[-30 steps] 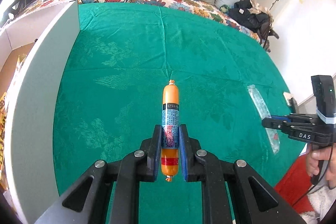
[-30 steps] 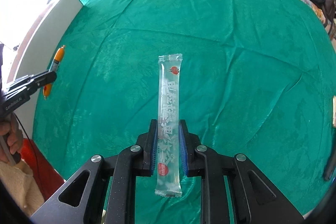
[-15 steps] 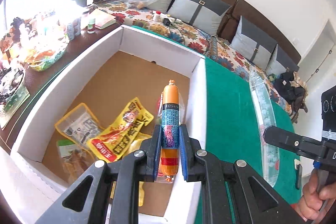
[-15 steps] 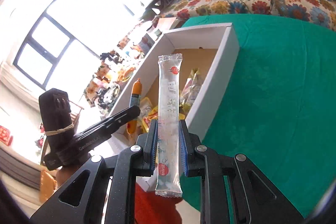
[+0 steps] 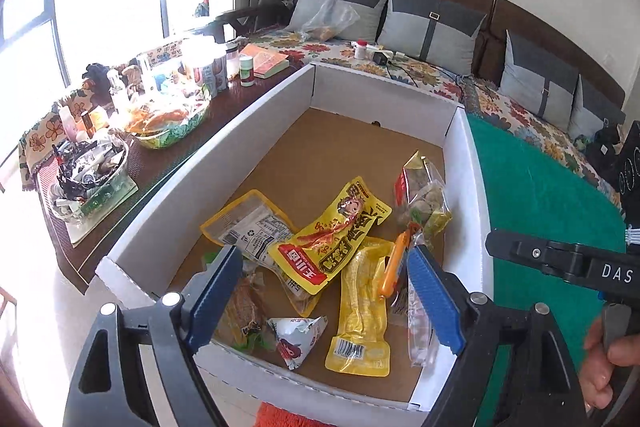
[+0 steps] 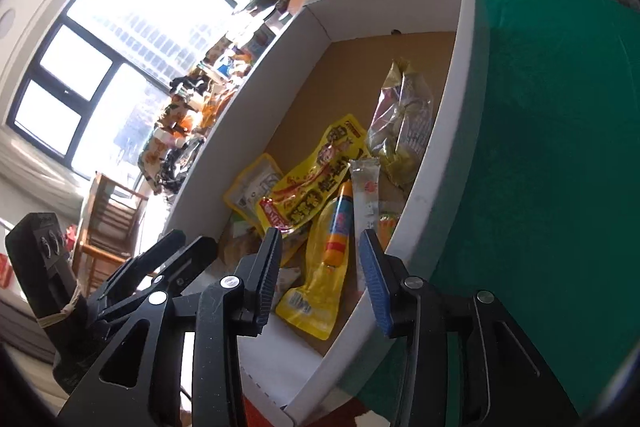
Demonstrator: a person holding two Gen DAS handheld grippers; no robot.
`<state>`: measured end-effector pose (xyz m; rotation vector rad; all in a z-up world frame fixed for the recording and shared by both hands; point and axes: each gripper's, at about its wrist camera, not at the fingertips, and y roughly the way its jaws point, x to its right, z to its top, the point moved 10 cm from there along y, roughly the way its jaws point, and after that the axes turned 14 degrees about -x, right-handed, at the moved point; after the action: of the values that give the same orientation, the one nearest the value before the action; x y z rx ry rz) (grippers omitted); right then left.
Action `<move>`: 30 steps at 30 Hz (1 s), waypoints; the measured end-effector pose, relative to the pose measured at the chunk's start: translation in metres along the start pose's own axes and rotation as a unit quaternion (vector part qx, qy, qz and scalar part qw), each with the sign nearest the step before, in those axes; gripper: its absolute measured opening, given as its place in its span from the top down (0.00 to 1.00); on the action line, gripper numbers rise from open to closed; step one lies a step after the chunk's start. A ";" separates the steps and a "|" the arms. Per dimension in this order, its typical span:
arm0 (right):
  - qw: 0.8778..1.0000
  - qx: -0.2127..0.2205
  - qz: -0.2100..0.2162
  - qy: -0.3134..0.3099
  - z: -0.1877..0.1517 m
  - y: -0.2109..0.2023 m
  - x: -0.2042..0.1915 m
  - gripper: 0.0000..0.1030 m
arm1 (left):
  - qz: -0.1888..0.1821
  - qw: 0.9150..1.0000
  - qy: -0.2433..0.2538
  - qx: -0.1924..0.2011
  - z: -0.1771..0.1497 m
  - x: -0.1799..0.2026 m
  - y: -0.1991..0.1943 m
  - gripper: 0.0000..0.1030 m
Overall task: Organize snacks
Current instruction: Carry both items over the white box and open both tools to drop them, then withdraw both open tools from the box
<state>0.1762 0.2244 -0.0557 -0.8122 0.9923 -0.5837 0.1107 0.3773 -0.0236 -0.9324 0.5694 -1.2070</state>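
Left claw (image 5: 324, 295) and right claw (image 6: 320, 279) both wide open over the box (image 5: 466, 163), gripping nothing. Sausage (image 6: 339, 227) lies on the snack pile, clear stick pack (image 6: 366, 195) at its 3 o'clock. Pack's lower end hidden behind right claw's finger.

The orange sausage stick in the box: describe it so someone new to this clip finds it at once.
Find the white box beside the green cloth. Among the packets near its cloth-side wall, the sausage lies on a plain yellow pouch, alongside a clear stick packet. It is the only round orange tube, with a blue label band.
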 end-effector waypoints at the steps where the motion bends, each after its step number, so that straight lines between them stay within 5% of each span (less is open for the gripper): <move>1: 1.000 0.010 -0.019 -0.015 0.002 -0.012 0.001 0.40 | 0.007 1.000 -0.001 0.020 0.006 0.001 -0.013 0.04; 3: 0.997 0.028 -0.060 -0.047 0.003 -0.033 0.000 0.29 | 0.018 0.998 -0.013 0.066 0.016 0.001 -0.038 0.00; 5: 0.991 0.041 -0.101 -0.079 0.004 -0.050 -0.003 0.28 | 0.014 0.994 -0.034 0.099 0.023 -0.001 -0.055 0.00; 11: 0.976 0.039 -0.176 -0.122 0.004 -0.056 -0.015 0.21 | -0.036 0.994 -0.086 0.059 0.020 -0.010 -0.051 0.00; 13: 0.972 0.032 -0.193 -0.128 0.002 -0.049 -0.017 0.21 | 0.006 0.994 -0.090 0.054 0.017 -0.021 -0.048 0.00; 15: 0.970 0.025 -0.203 -0.133 0.001 -0.044 -0.018 0.21 | 0.088 0.992 -0.073 0.050 0.016 -0.032 -0.050 0.00; 17: 0.968 0.022 -0.208 -0.140 0.000 -0.041 -0.020 0.21 | 0.177 0.981 -0.061 0.048 0.016 -0.043 -0.054 0.00; 19: 0.967 0.022 -0.210 -0.145 0.000 -0.039 -0.023 0.21 | 0.222 0.973 -0.038 0.052 0.016 -0.046 -0.059 0.00; 22: 0.967 0.023 -0.207 -0.147 0.000 -0.039 -0.029 0.21 | 0.210 0.976 -0.034 0.050 0.011 -0.045 -0.062 0.00; 26: 0.965 0.019 -0.207 -0.159 -0.002 -0.036 -0.039 0.21 | 0.153 0.986 -0.062 0.000 0.001 -0.045 -0.050 0.00; 30: 0.963 0.013 -0.208 -0.169 -0.005 -0.032 -0.046 0.21 | 0.137 0.988 -0.067 0.004 -0.001 -0.044 -0.049 0.00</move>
<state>0.1499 0.2390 -0.0088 -1.0677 0.4992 -0.7827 0.0712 0.4151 0.0133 -0.8885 0.5655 -0.8923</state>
